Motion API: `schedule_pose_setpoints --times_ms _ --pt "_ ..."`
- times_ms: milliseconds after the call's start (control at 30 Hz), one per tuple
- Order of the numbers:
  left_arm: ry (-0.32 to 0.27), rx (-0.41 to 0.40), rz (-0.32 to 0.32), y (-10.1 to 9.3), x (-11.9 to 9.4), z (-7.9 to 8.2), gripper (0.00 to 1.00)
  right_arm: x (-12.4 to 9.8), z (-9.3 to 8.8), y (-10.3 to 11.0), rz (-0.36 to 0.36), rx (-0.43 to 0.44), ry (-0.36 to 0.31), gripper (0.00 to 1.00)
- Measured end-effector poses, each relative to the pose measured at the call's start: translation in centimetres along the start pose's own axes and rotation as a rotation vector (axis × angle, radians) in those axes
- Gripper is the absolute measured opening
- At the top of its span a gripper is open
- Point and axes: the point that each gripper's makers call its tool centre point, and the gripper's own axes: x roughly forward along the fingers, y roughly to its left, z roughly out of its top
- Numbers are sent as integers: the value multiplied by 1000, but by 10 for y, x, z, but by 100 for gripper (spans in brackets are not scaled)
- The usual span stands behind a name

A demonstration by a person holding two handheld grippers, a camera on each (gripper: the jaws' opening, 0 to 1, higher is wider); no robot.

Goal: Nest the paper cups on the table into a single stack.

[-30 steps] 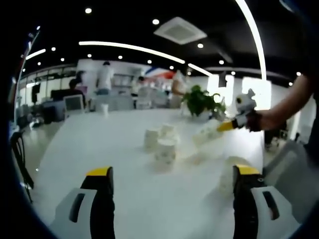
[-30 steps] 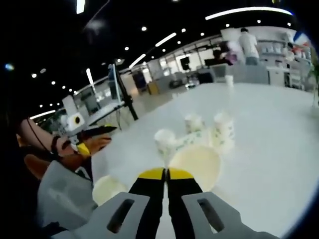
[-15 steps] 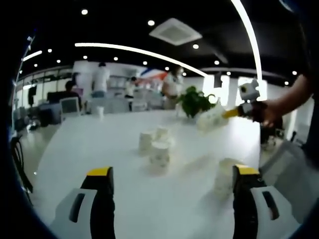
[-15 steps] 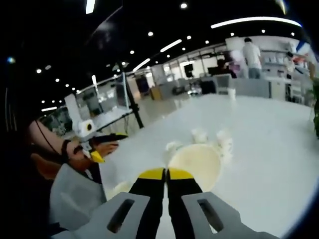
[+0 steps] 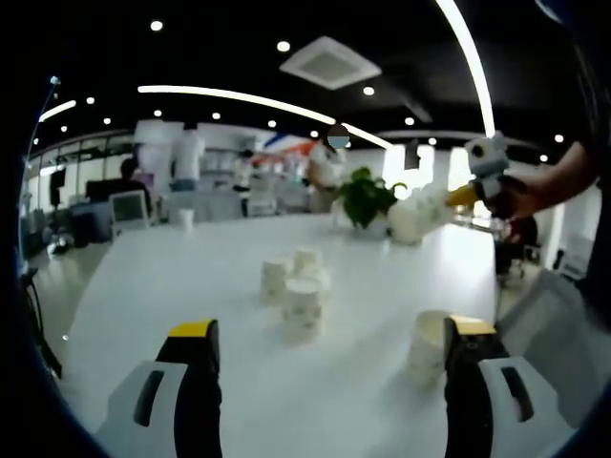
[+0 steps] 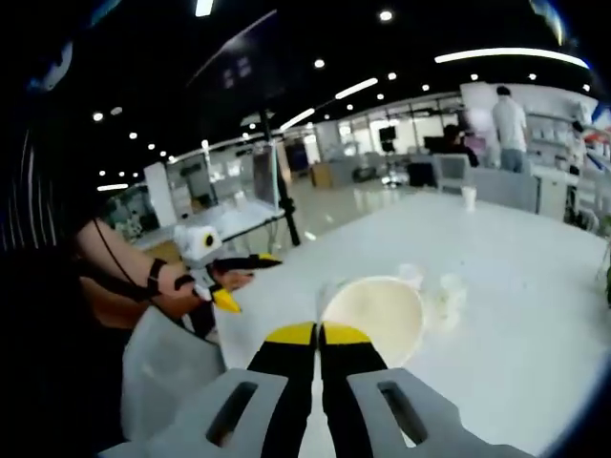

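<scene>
- yellow-tipped black fingers (image 5: 194,329) of the left gripper (image 5: 329,329) stand wide apart with nothing between them, low over the white table (image 5: 172,286).
- right gripper (image 6: 318,334) has its yellow tips pressed together on the rim of a paper cup (image 6: 372,319); the cup's round open mouth faces the camera, pale cream inside.
- in the left gripper view the right gripper (image 5: 465,196) shows at upper right in a person's hand (image 5: 516,196), carrying that cup (image 5: 412,218) on its side, high above the table and in front of a green potted plant (image 5: 366,197).
- three white cups (image 5: 294,286) with a faint printed pattern stand upright in a close cluster mid-table; another upright cup (image 5: 426,347) sits just beside the left gripper's right finger.
- in the right gripper view the left gripper (image 6: 224,281) appears at left, held in a hand above the table edge.
- table surface is smooth, white and slightly glossy.
- room is a large open office: dark ceiling with spot lights and long light strips, desks, a monitor and people standing in the distance.
</scene>
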Motion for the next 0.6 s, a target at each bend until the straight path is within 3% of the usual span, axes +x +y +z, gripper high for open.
schedule_pose_setpoints --times_ms 233,467,600 --pt "6 -6 -3 -2 0 -5 96 13 -25 32 76 -173 201 0" --pt "9 -11 -9 -5 -1 -9 96 26 -45 64 181 -287 322 0" --pt "8 -19 -8 -6 -2 -10 96 28 -60 66 192 -372 408 0"
